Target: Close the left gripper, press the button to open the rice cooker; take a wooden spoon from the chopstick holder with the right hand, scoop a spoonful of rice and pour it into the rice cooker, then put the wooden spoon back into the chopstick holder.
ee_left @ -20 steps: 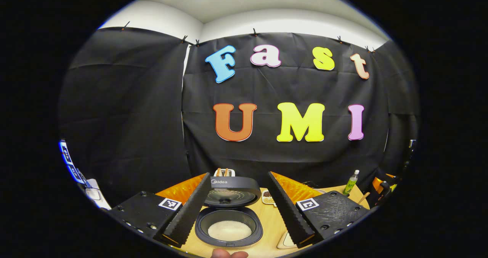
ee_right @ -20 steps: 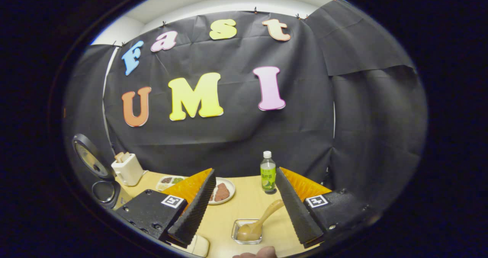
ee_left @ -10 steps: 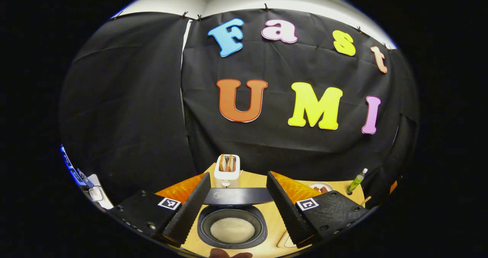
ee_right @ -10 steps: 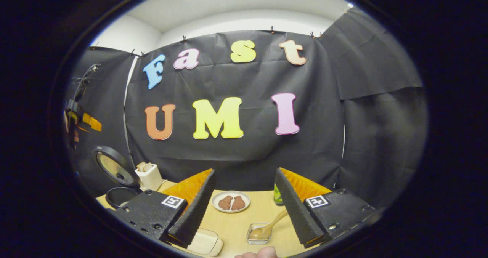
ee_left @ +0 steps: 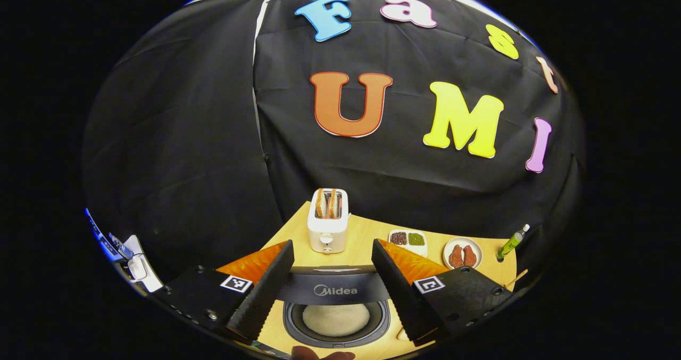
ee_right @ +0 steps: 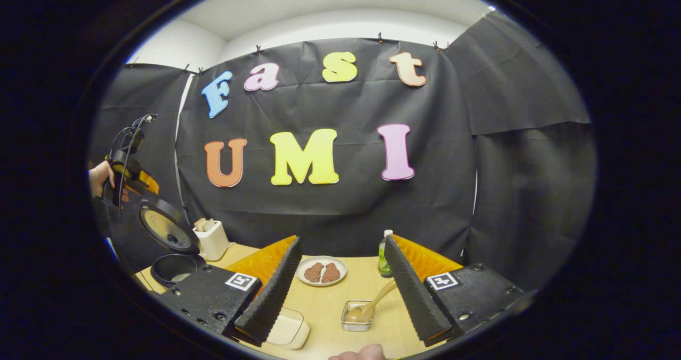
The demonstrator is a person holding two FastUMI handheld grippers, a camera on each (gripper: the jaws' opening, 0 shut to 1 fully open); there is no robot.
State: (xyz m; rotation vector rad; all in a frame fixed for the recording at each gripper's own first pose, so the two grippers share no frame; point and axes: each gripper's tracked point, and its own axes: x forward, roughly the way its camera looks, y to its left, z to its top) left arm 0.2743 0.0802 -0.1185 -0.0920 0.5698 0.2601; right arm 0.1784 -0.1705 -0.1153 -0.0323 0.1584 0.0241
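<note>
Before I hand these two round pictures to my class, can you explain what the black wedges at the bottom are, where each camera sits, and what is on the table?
The wedges are the two fingers of a hand-held gripper; a person carries one in each hand, with a fisheye camera riding on each. Both pairs of jaws stand apart and hold nothing.

The left gripper view looks down past the left gripper at an open rice cooker with rice in its pot, its lid raised. Behind stand a toaster, a divided dish, a plate and a green bottle.

The right gripper view looks past the right gripper at a wooden spoon resting in a small glass dish on the wooden table. At far left a hand holds the left gripper above the cooker.
</note>
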